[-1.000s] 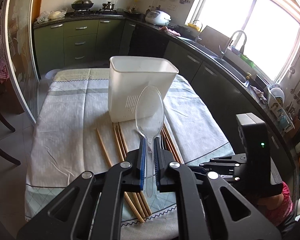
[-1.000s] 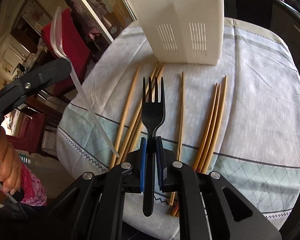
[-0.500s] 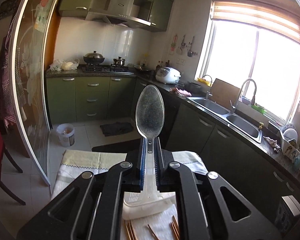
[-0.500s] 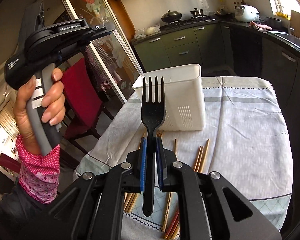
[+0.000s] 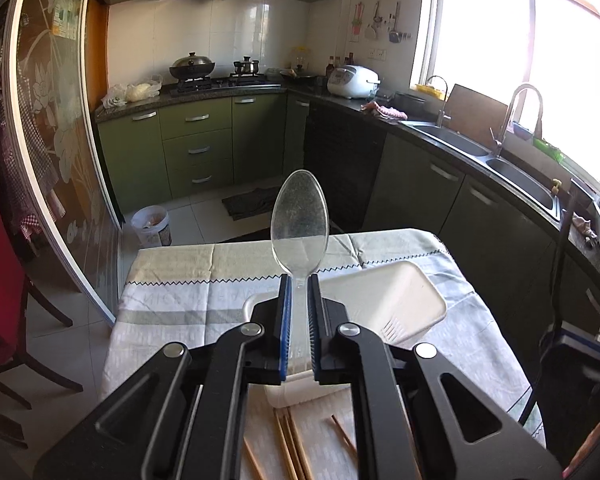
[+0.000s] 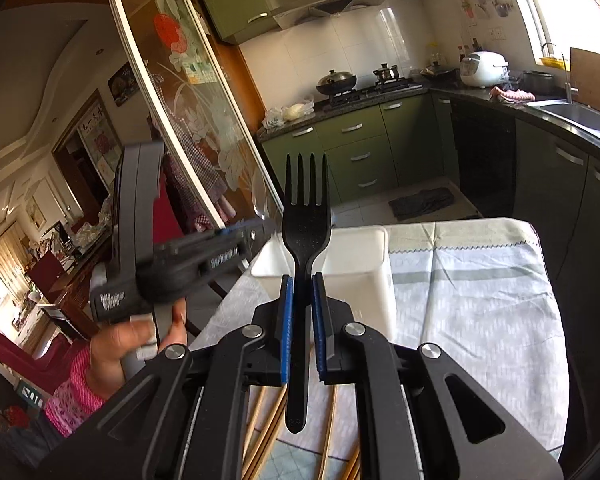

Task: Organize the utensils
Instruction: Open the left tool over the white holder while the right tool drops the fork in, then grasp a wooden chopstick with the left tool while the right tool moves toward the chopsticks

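My left gripper (image 5: pixel 299 286) is shut on the handle of a clear plastic spoon (image 5: pixel 299 220), bowl pointing up, held above the white utensil holder (image 5: pixel 384 300). My right gripper (image 6: pixel 300 286) is shut on the handle of a black plastic fork (image 6: pixel 306 216), tines up, raised in front of the same holder (image 6: pixel 360 276). The left gripper also shows in the right wrist view (image 6: pixel 260 232), left of the fork, with the spoon's bowl (image 6: pixel 262 200) beyond it. Several wooden chopsticks (image 5: pixel 290 440) lie on the tablecloth below both grippers.
The table wears a grey-white cloth (image 6: pixel 480 300). Chopsticks also lie under the right gripper (image 6: pixel 260 428). A red chair (image 5: pixel 4 280) stands left of the table. Kitchen counters with a sink (image 5: pixel 500 172) run along the right and back.
Both grippers lifted from low over the chopsticks, then tipped back down a little. The left one has swung in beside the fork, over the white holder.
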Motion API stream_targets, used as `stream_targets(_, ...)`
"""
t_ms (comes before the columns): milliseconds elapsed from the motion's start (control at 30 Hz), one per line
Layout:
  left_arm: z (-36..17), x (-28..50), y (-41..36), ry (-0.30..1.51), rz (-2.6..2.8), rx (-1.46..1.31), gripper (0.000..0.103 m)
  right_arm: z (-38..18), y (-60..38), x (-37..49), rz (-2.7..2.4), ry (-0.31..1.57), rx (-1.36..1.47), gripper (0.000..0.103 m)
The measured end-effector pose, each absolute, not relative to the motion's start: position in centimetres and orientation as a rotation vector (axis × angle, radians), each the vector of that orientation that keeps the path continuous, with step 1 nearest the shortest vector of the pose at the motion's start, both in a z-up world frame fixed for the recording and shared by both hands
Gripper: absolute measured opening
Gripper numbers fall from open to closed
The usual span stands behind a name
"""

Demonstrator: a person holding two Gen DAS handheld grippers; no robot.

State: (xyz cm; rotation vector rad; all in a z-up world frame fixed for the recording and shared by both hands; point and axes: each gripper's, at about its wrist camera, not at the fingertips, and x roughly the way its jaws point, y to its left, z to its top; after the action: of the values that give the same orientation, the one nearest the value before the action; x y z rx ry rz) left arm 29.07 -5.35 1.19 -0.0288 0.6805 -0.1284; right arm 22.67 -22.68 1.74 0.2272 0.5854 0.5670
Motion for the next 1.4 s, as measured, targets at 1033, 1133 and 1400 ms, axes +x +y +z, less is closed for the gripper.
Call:
stream_targets(1033,0.1,22.5,-3.1,0.773,-0.238,-0.064,0.01,-3.2,-19.4,28.5,0.304,0.392,0.073,0.029)
stream_targets(1133,-1.1,21.7,-2.8,0.834,-0.219,-0.064,0.025,-3.2,-21.2,25.8,0.307,0.391,0.108,0.029)
stream_targets(1400,-8.3,21.6,-1.2,1.08,-0.094,-0.096,0.03,-5.4,-26.3,19.7,0.29,0.452,0.144,0.036)
